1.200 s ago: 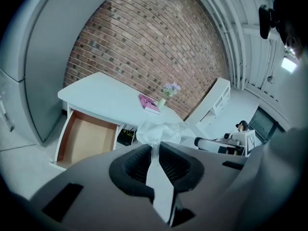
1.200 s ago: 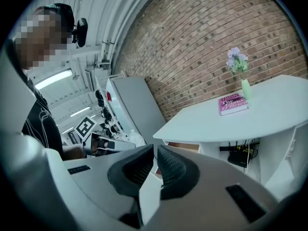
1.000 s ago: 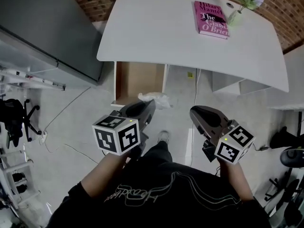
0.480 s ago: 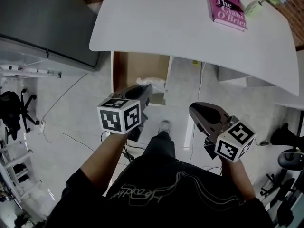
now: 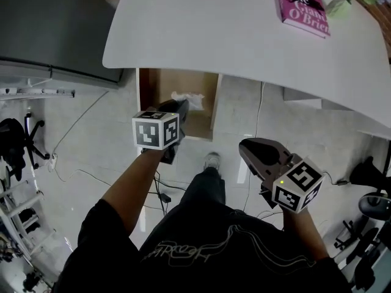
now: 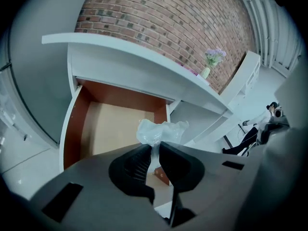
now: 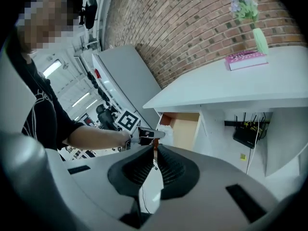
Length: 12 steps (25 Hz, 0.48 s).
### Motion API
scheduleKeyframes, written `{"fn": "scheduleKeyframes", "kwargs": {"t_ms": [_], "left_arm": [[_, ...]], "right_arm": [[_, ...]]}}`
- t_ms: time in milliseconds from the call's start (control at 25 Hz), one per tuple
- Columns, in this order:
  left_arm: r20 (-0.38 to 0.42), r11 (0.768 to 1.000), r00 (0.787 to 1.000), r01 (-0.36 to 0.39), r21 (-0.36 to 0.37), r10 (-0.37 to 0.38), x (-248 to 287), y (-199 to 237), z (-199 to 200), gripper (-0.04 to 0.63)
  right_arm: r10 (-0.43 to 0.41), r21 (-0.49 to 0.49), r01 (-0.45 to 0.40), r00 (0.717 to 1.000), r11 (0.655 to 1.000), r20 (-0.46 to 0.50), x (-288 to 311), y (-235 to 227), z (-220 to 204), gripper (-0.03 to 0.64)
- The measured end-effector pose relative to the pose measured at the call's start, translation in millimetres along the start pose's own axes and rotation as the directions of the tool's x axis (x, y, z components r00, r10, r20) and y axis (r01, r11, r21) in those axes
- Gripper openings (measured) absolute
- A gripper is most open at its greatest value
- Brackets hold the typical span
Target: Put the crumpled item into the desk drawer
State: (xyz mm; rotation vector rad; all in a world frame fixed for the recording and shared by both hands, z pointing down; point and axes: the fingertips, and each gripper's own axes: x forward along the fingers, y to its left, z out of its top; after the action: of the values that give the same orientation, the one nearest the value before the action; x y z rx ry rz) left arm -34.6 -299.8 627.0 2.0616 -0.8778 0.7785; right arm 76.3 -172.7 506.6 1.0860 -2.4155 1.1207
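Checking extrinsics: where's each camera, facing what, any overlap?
Head view: on the head, steeply down at desk and open drawer; both forearms, left gripper, right gripper, torso show.
Left gripper view: on left gripper, along its jaws into the drawer; jaws pinching the crumpled item.
Right gripper view: on right gripper, toward the desk front; own jaws, left forearm show.
Shared: all three see drawer and crumpled item.
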Motion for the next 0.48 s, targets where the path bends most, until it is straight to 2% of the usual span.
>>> {"fn": "scheduleKeyframes", "kwargs": {"t_ms": [120, 280, 480], "left_arm": [[-0.053, 1.0, 0.999, -0.007, 0.014, 0.008, 22, 15, -9, 0.064], [-0.116, 1.0, 0.993, -0.029, -0.008, 0.027, 48, 37, -20, 0.064], [-0.201, 0.999, 0.978, -0.05, -0.009, 0.047, 79, 56, -33, 0.064]], "right_arm": [[0.003, 0.019, -0.003, 1.0, 1.0, -0.019, 8, -7, -9, 0.054], [0.003, 0.04, -0.001, 0.999, 0.999, -0.043, 17, -18, -19, 0.054], [0.018, 0.025, -0.016, 0.996, 1.0, -0.084, 26, -21, -29, 0.054]]}}
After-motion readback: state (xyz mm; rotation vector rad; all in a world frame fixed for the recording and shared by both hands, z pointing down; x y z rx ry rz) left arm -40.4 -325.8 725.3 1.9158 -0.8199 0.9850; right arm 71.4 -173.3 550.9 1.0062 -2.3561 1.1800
